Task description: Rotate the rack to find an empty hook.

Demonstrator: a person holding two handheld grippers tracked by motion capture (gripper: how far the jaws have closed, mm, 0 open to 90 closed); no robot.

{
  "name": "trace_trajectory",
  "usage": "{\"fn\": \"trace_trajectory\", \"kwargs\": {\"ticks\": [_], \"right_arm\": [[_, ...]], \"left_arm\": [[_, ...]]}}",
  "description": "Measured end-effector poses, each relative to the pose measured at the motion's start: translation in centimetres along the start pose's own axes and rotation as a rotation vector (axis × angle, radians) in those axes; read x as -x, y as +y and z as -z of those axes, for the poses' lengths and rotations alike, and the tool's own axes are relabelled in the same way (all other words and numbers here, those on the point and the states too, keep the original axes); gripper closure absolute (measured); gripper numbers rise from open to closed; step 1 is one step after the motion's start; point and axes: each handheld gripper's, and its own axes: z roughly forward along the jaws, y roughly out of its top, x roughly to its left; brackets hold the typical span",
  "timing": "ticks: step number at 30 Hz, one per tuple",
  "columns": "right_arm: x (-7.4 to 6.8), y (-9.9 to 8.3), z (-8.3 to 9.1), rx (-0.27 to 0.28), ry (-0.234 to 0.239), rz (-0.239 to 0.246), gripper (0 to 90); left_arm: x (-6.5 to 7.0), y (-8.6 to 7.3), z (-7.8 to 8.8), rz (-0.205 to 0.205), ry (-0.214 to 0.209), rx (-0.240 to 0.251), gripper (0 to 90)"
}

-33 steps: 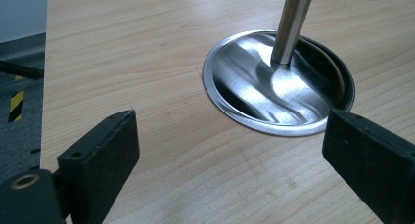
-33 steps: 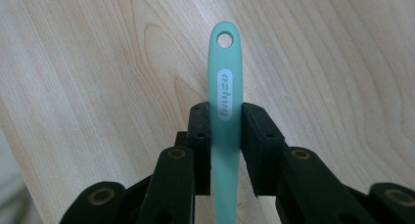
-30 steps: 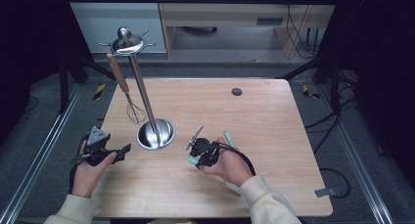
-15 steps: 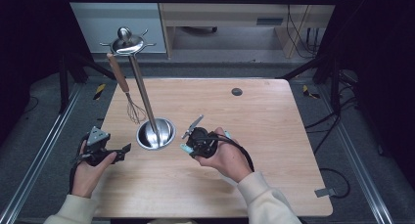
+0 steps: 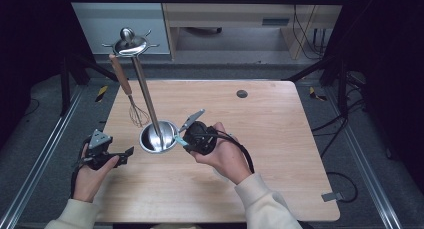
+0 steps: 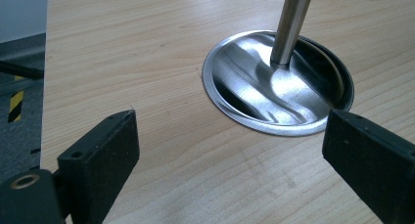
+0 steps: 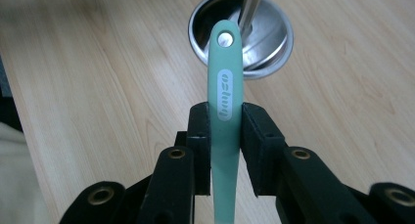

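The steel stand [image 5: 150, 106] rises from its round base [image 5: 159, 137] left of centre, with a whisk [image 5: 131, 96] hanging beside it. Bare tabletop [image 5: 280, 139] lies open right of it.

Cream long sleeves [image 5: 260, 204] cover both forearms; each black hand-held gripper [image 5: 186, 134] has blocky, screw-holed jaws and a black cable [image 5: 240, 150].

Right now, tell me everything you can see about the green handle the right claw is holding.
The green handle is a slim, pale mint-green utensil handle that looks like smooth plastic or silicone. It has a rounded end with a small hanging hole ringed in silver and an oval white logo I cannot read. The right claw is shut on it, one black pad pressing each side. Its free end points toward the steel stand base and lies over the base's near rim. The working end is hidden behind the claw.
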Motion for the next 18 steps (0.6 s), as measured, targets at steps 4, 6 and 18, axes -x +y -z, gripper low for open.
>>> {"fn": "trace_trajectory", "kwargs": {"ticks": [4, 6, 18], "right_arm": [[-0.4, 0.8, 0.5, 0.040, -0.015, -0.001, 74.9], [-0.6, 1.3, 0.8, 0.067, -0.021, -0.006, 74.9], [-1.1, 3.5, 2.1, 0.201, -0.040, -0.027, 74.9]], "left_arm": [[0.0, 0.0, 0.0, 0.002, -0.001, 0.001, 6.4], [0.0, 0.0, 0.0, 0.002, -0.002, 0.002, 6.4], [0.2, 0.1, 0.0, 0.008, -0.005, 0.011, 6.6]]}}
